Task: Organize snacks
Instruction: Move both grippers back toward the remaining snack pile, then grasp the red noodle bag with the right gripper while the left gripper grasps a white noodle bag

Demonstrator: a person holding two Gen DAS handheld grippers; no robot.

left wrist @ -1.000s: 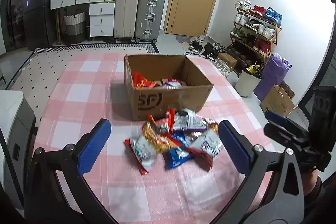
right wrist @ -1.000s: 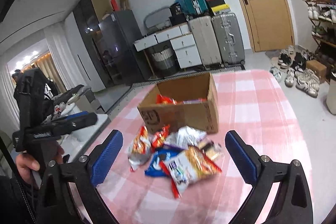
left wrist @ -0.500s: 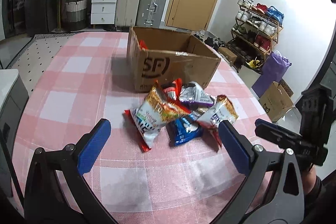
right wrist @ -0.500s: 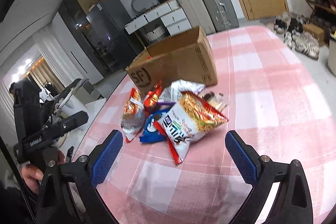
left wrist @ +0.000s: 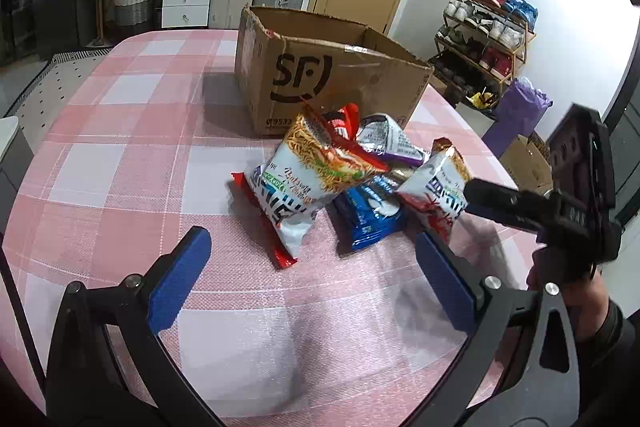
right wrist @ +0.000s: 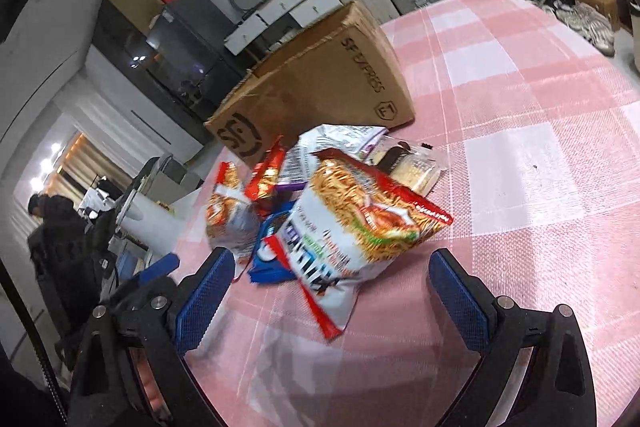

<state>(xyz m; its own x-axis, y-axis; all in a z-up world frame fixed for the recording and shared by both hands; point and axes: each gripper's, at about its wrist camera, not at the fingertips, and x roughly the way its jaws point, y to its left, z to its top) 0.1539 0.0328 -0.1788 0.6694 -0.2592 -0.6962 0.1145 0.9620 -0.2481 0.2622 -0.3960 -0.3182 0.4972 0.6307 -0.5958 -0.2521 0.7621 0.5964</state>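
Two views, both of one heap. Through my left gripper (left wrist: 312, 275), jaws spread wide and empty, the crinkly white-and-orange noodle snack bag (left wrist: 308, 175) lies near, atop a flat blue foil packet (left wrist: 370, 213), in front of the brown cardboard SF box (left wrist: 320, 83) on the pink checked tablecloth (left wrist: 120, 155). Through my right gripper (right wrist: 332, 291), equally wide and empty, a similar white-and-orange bag (right wrist: 352, 231) sits just ahead. I judge a slick bag could slide or drag neighbours.
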